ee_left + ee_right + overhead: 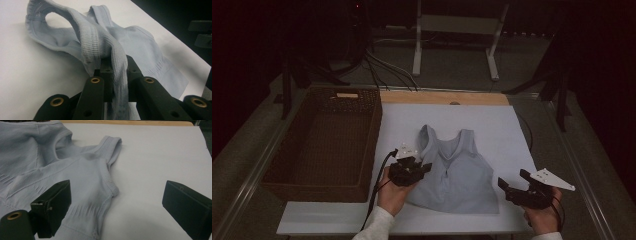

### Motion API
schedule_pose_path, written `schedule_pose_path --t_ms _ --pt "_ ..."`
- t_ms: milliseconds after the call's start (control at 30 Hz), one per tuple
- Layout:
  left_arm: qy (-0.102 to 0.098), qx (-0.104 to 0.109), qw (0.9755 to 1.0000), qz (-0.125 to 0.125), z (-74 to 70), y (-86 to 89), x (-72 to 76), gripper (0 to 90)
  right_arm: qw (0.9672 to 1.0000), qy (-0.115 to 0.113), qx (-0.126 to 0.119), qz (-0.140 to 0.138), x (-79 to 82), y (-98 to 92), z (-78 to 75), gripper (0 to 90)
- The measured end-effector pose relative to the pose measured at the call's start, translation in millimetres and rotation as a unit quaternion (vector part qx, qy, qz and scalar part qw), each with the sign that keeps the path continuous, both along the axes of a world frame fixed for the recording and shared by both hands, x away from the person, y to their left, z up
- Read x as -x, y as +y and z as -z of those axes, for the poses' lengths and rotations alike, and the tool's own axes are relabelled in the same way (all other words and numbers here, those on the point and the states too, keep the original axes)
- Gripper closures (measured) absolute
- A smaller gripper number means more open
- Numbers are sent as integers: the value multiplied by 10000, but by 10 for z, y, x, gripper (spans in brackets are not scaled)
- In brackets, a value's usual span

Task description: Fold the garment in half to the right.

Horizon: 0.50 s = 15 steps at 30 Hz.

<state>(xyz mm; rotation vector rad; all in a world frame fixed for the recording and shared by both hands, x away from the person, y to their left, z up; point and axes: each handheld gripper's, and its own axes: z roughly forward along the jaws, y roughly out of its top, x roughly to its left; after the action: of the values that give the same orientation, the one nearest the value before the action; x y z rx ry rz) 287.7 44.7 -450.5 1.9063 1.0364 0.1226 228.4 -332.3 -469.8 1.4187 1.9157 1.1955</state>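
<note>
Near edge of the white bench top point(492, 120) — the right gripper point(514, 189) is hovering by the near right corner, jaws spread wide with nothing between them, just off the hem of the pale blue ribbed sleeveless top point(457, 172). The left gripper point(414, 167) is pinching a bunched fold at the top's left side, jaws closed on the fabric point(118, 72). The top is lying mid-bench, straps pointing toward the far edge. Left of the bench — a dark brown woven wicker basket point(324, 142) is sitting alongside.

Ribbed matt cloth top point(457, 172) (wicker basket point(324, 142))
</note>
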Motion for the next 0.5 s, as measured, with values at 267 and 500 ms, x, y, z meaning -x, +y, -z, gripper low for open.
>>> schedule_pose_path --t_ms 267,500 --pt "25 45 10000 37 -12 -65 -10 813 10000 -1 2 1 -1 1 1 88" --pt "23 71 10000 65 -33 -122 -14 813 10000 1 0 -2 -1 0 1 88"
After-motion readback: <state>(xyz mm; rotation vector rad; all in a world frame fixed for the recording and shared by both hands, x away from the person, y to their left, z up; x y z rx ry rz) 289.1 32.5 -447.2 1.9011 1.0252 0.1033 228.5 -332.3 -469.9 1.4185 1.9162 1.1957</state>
